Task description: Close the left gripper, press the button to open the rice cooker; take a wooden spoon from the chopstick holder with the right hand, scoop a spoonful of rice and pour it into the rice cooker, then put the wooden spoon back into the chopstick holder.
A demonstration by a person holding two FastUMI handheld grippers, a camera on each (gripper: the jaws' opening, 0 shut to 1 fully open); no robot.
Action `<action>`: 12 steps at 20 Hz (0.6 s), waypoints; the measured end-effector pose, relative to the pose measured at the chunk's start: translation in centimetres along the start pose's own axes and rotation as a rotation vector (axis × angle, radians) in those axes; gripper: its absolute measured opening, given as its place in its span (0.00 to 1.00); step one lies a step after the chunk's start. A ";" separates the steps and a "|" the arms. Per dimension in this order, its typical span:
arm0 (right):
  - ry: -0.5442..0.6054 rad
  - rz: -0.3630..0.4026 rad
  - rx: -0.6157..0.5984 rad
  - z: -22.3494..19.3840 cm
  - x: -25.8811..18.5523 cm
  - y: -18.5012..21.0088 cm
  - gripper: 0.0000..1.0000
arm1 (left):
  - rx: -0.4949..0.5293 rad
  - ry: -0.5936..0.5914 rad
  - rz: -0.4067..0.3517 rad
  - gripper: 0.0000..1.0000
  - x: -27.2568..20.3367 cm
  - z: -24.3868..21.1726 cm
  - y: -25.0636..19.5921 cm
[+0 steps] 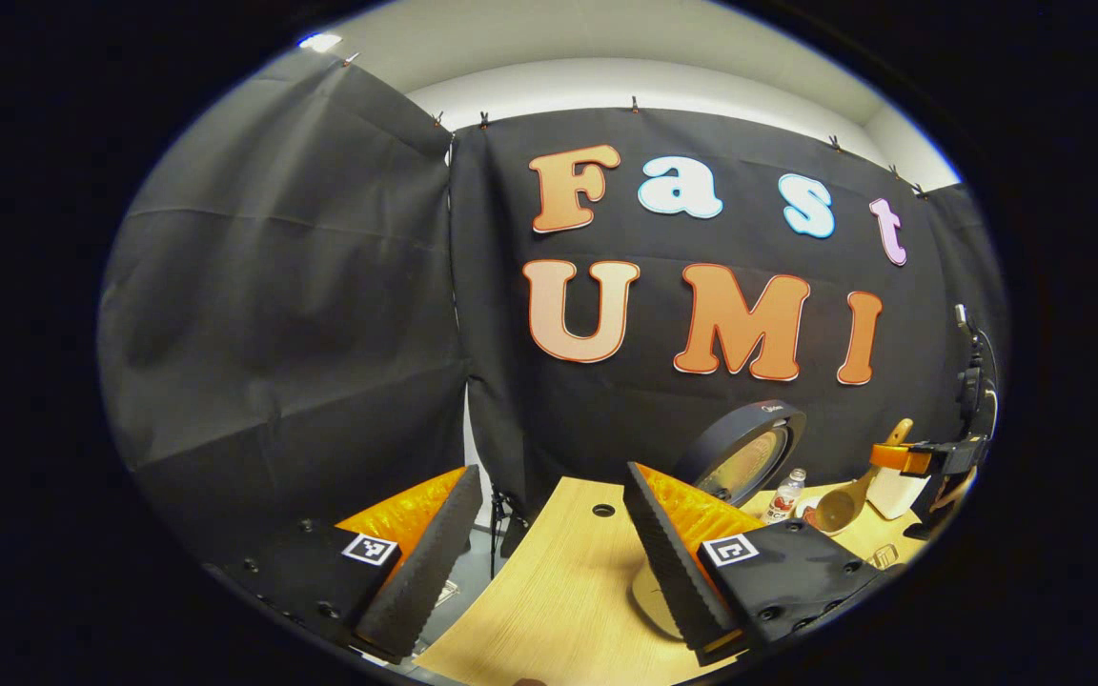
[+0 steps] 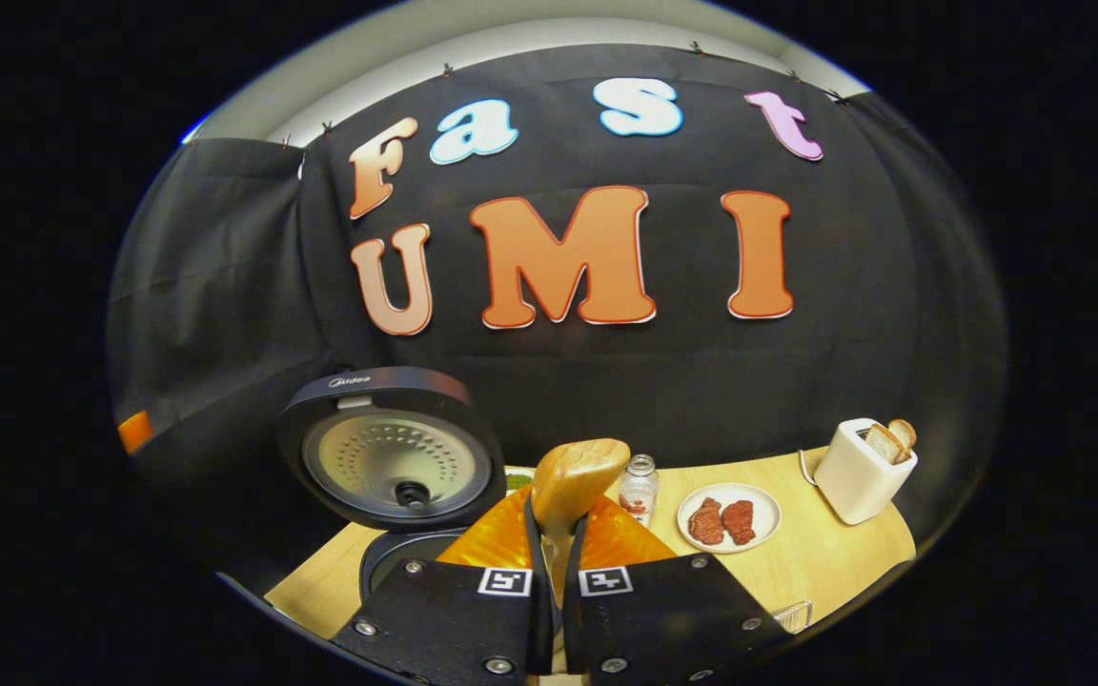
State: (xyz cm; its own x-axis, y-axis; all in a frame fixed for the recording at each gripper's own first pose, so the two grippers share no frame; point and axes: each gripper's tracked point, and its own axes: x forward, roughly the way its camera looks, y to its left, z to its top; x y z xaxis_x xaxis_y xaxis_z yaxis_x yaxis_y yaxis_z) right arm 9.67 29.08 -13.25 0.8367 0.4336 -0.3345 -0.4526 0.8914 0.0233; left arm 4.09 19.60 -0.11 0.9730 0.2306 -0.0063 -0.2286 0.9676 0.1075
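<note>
The rice cooker (image 2: 392, 448) stands open at the table's left, its round lid raised and the dark pot (image 2: 416, 562) showing below. My right gripper (image 2: 557, 534) is shut on the handle of the wooden spoon (image 2: 578, 481), whose bowl sticks up just right of the cooker. Whether rice lies in the bowl cannot be told. In the left gripper view my left gripper (image 1: 549, 476) is open over the table's near edge, holding nothing. The cooker lid (image 1: 744, 453) rises behind its right finger. Farther right, the right gripper (image 1: 930, 457) carries the spoon (image 1: 844, 500).
A small clear bottle (image 2: 640, 488) stands behind the spoon. A white plate (image 2: 764, 507) with two pieces of meat and a white toaster (image 2: 859, 472) with bread sit to the right on the wooden table (image 2: 825, 562). The table (image 1: 559, 572) has a cable hole.
</note>
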 end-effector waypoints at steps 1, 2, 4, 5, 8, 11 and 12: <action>-0.002 -0.022 -0.009 0.1 -0.5 -1.6 0.04 | 0.002 -0.003 -0.002 1.00 0.0 0.2 -0.4; -0.002 -0.046 -0.018 0.1 -1.2 -3.1 0.04 | 0.003 -0.005 -0.005 1.00 0.0 0.3 -0.7; -0.001 -0.082 -0.022 0.0 -2.6 -5.9 0.04 | 0.007 -0.008 -0.013 1.00 0.0 0.4 -1.5; 0.006 -0.097 -0.019 -0.3 -3.3 -7.3 0.04 | 0.010 -0.009 -0.016 1.00 0.1 0.5 -1.9; 0.022 -0.164 -0.013 -1.8 -5.7 -11.5 0.04 | 0.008 -0.008 -0.025 1.00 0.2 0.5 -3.0; 0.055 -0.222 0.018 -4.2 -7.9 -15.2 0.04 | 0.023 -0.010 -0.030 1.00 0.5 0.8 -4.0; 0.065 -0.234 0.035 -5.0 -8.4 -16.1 0.04 | 0.028 -0.012 -0.030 1.00 0.5 0.8 -4.2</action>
State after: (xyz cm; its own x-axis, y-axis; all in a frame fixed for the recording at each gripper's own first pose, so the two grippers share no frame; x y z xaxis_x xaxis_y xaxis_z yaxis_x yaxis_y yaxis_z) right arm 8.40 10.37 -15.47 0.8956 0.2061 -0.3942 -0.2367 0.9711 -0.0302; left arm 5.50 15.60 0.19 0.9798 0.1998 0.0016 -0.1982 0.9708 0.1348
